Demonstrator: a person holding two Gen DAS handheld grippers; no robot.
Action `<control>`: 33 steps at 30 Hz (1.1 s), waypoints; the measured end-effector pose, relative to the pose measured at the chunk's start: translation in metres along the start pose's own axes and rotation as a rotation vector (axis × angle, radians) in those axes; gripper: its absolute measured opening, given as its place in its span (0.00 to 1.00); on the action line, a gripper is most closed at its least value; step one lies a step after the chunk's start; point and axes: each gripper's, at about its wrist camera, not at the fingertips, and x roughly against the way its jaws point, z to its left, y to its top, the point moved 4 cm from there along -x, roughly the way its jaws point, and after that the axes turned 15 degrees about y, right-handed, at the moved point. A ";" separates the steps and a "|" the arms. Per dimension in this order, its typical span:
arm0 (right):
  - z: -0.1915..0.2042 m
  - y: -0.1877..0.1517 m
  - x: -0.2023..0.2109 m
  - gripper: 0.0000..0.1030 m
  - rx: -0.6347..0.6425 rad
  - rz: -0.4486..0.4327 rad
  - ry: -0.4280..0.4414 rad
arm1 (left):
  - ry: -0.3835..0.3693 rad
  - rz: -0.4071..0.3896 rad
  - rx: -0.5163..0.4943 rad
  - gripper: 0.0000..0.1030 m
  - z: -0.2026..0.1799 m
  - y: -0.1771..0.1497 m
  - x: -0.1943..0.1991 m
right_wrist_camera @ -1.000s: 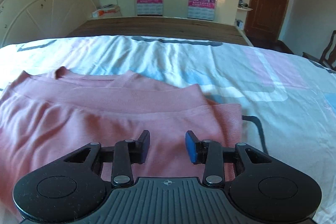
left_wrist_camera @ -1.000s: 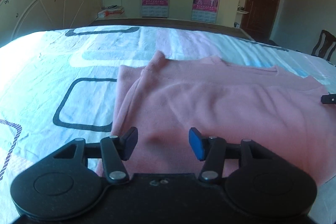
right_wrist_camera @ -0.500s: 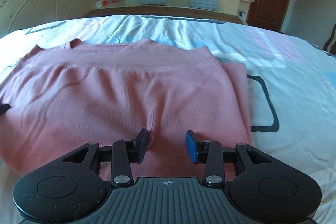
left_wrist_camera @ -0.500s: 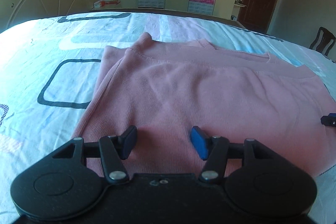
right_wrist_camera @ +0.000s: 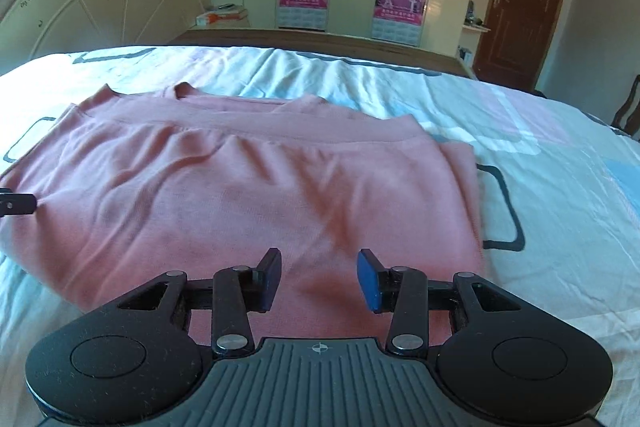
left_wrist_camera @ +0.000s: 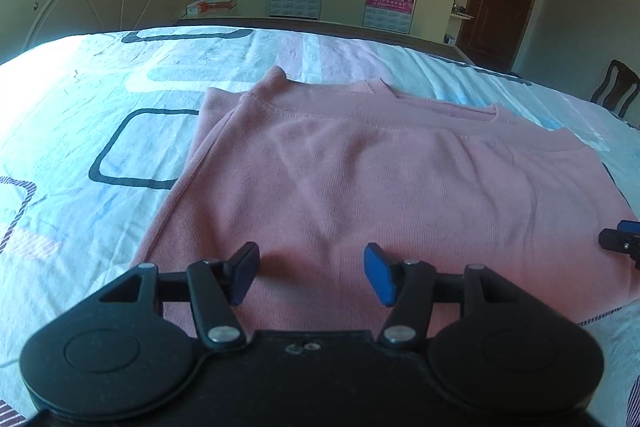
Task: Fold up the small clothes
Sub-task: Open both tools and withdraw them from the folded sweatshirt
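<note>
Pink top lies folded mid-bed, sheet beneath | left gripper and right gripper both spread, empty, over its near edge | risk: pinching one layer only, fold slides apart

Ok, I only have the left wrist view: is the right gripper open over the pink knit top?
Observer: Yes, the right gripper is open, nothing between its fingers, above the pink knit top near its front hem.
Operator: Does the top's right edge lie flush?
Observer: No, an under layer sticks out past the upper layer there.
Operator: What lies beside that edge?
Observer: The light bedsheet, with a black rounded-rectangle print right next to it.
</note>
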 end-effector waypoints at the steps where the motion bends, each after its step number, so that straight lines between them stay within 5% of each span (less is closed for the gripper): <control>1: 0.004 -0.001 -0.004 0.41 0.006 0.011 -0.002 | 0.008 0.010 -0.001 0.56 -0.002 -0.001 -0.001; 19: 0.004 -0.035 -0.002 0.55 -0.081 0.091 -0.084 | 0.046 0.020 -0.075 0.65 -0.008 -0.018 -0.006; 26: 0.033 -0.044 0.043 0.55 -0.106 0.024 -0.056 | -0.016 0.027 0.014 0.65 0.013 -0.031 0.033; 33: 0.062 -0.037 0.052 0.55 -0.100 -0.017 0.022 | -0.108 0.139 0.175 0.65 0.041 -0.051 0.052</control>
